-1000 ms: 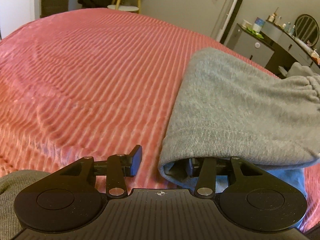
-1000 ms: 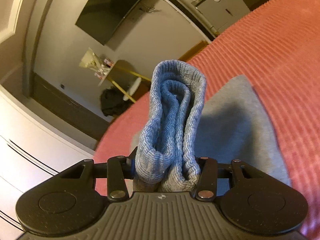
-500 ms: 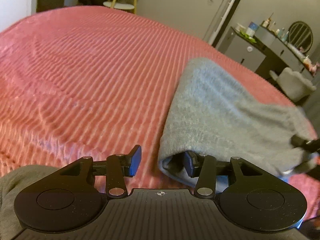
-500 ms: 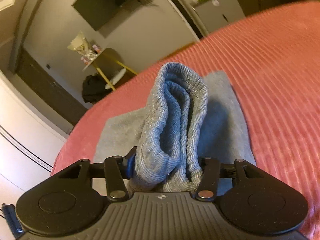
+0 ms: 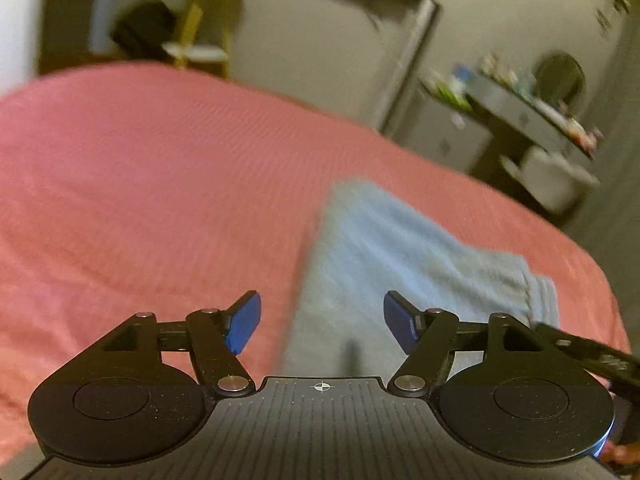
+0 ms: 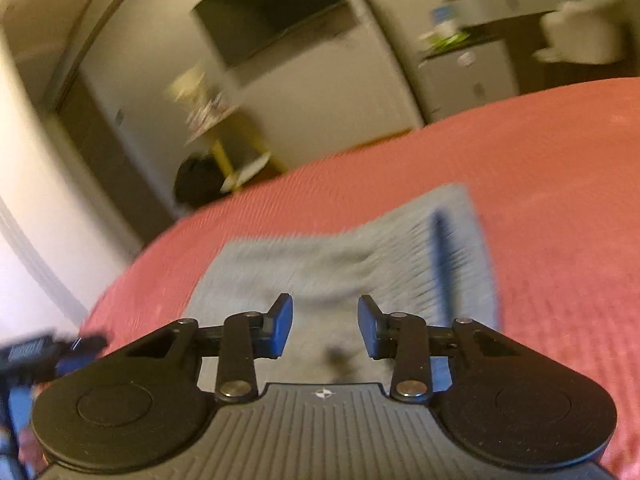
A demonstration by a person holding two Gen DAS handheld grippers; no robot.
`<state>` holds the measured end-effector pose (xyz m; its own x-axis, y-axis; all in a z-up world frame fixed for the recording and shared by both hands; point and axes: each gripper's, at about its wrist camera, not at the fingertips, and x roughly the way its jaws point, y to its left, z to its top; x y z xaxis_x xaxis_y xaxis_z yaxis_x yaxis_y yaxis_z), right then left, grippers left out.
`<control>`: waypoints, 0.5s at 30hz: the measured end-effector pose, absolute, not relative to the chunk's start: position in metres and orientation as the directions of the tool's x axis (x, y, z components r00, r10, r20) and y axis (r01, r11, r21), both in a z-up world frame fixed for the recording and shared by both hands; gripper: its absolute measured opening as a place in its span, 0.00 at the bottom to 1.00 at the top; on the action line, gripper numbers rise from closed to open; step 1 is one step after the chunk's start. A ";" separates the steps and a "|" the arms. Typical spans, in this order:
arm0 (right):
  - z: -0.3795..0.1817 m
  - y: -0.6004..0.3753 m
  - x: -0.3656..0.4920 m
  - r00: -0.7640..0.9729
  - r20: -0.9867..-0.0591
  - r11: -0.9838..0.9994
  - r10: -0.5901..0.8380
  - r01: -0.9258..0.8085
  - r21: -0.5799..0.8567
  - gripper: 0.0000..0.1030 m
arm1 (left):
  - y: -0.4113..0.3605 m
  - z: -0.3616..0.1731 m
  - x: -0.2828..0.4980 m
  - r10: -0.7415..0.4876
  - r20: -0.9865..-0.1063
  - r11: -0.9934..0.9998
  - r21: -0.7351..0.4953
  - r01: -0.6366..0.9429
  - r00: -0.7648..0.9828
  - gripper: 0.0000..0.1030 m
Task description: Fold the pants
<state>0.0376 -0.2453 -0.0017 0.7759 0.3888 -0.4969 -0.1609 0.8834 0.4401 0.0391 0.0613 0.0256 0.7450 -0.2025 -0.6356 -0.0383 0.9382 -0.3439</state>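
Observation:
The grey pants [image 5: 400, 248] lie folded flat on the pink ribbed bedspread [image 5: 160, 180], blurred by motion. My left gripper [image 5: 322, 316] hovers above their near edge; its jaws are opening and nothing is between them. In the right wrist view the same pants [image 6: 340, 264] lie just beyond my right gripper [image 6: 324, 320]. Its jaws are closing, with a gap left and no cloth between the blue pads [image 6: 282, 326]. Each gripper shows at the edge of the other's view.
Past the bed stand a yellow stool [image 5: 200, 40] with a dark bag [image 5: 140, 32] beside it, a cluttered dresser [image 5: 520, 108] and a white chair [image 5: 552, 176]. A dark screen [image 6: 276, 12] hangs on the wall. The bedspread [image 6: 560, 160] stretches wide on both sides.
Both grippers have let go of the pants. The left one lifted off the near edge and opened wider. The bunched cloth left the right jaws and now lies flat.

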 end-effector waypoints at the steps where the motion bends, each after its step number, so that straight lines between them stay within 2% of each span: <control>1: -0.005 -0.238 0.042 0.753 -0.528 0.892 0.393 -0.173 0.418 0.35 | 0.055 0.016 0.047 -0.245 -0.652 0.932 -0.362 -0.011 0.717 0.71; 3: -0.013 -0.228 0.051 0.704 -0.609 0.918 0.364 -0.164 0.360 0.34 | 0.042 -0.008 0.060 -0.275 -0.702 0.934 -0.358 0.008 0.657 0.71; 5: -0.016 -0.225 0.054 0.694 -0.634 0.931 0.340 -0.155 0.329 0.33 | 0.030 -0.025 0.064 -0.142 -0.748 0.978 -0.208 -0.025 0.648 0.73; 6: -0.015 -0.227 0.054 0.698 -0.627 0.928 0.345 -0.155 0.338 0.33 | 0.027 -0.027 0.064 -0.102 -0.747 0.987 -0.160 -0.029 0.658 0.80; 7: -0.014 -0.229 0.054 0.699 -0.622 0.924 0.352 -0.152 0.351 0.33 | 0.028 -0.026 0.064 -0.100 -0.743 0.987 -0.160 -0.030 0.661 0.79; 10: -0.017 -0.238 0.053 0.701 -0.609 0.908 0.370 -0.135 0.396 0.33 | 0.043 -0.026 0.065 -0.097 -0.732 0.973 -0.213 -0.091 0.674 0.79; 13: -0.017 -0.245 0.052 0.704 -0.600 0.895 0.380 -0.118 0.429 0.33 | 0.068 -0.033 0.067 -0.181 -0.742 0.910 -0.376 -0.177 0.646 0.78; 15: -0.014 -0.246 0.052 0.706 -0.595 0.893 0.383 -0.117 0.435 0.33 | 0.074 -0.031 0.064 -0.204 -0.725 0.888 -0.420 -0.187 0.658 0.75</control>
<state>0.0517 -0.2464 -0.0137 0.7064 0.3830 -0.5952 -0.1175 0.8927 0.4351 0.0636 0.0737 -0.0314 0.6576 -0.2039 -0.7253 -0.1874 0.8881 -0.4196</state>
